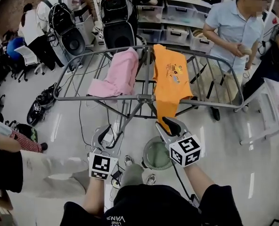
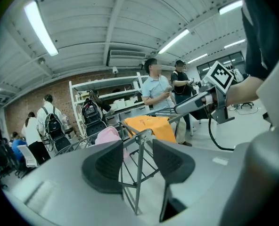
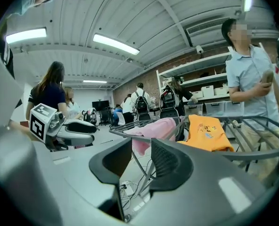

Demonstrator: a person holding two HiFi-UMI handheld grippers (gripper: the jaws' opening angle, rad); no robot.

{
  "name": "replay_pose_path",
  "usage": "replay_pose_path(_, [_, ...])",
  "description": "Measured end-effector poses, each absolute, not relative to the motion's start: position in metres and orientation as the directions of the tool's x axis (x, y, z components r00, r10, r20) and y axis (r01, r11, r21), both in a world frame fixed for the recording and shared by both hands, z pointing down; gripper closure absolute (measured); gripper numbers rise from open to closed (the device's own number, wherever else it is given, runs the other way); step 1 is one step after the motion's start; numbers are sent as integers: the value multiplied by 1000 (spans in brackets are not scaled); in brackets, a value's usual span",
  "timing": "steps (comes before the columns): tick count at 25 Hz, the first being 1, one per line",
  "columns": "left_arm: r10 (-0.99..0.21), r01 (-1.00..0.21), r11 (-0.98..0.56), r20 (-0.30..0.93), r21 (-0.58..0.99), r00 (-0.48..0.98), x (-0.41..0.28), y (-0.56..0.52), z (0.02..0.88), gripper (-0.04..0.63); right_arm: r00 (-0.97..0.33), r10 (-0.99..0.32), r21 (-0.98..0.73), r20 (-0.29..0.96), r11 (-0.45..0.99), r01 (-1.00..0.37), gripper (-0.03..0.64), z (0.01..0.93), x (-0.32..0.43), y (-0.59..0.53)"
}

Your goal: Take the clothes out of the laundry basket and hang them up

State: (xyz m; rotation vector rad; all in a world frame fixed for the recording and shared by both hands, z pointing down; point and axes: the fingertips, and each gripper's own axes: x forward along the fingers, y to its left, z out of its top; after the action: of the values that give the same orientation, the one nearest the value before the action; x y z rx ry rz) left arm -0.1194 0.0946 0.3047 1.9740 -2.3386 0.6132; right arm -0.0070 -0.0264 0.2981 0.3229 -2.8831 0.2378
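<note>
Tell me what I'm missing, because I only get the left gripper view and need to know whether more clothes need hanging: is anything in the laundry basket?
Observer: In the head view the round basket stands on the floor by the person's feet, and it looks empty from above.
Operator: Is the right gripper carrying anything?
Observer: No. The right gripper view shows the right gripper with its jaws apart and nothing between them.
Operator: How does the orange shirt sit?
Observer: From above, the orange shirt drapes across the rack, and its tail hangs down past the near rail.
</note>
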Motion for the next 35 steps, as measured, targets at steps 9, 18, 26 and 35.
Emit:
replay_pose_path(9, [-936,-954,154,270,-257,-224,-123,127,316,426,-944,-209,-149,254,956,-252,497,313,-7,11])
replay_pose_path(18, [-932,-965,151,293,-215,-211,-138,144,325,472,-931,-237,-167,278,942,-290,611,325,-27,33])
replay_pose_path(26, [-939,-974,163,279,-157,-203,-150,148,330,594,-914,-265,-148,309,935,-321,612,331,-38,35])
replay_pose_path(35, [-943,-978,172,268,-121,-199,-155,153,329,594,-900,-297,-121,321,929,-350,612,331,-38,34])
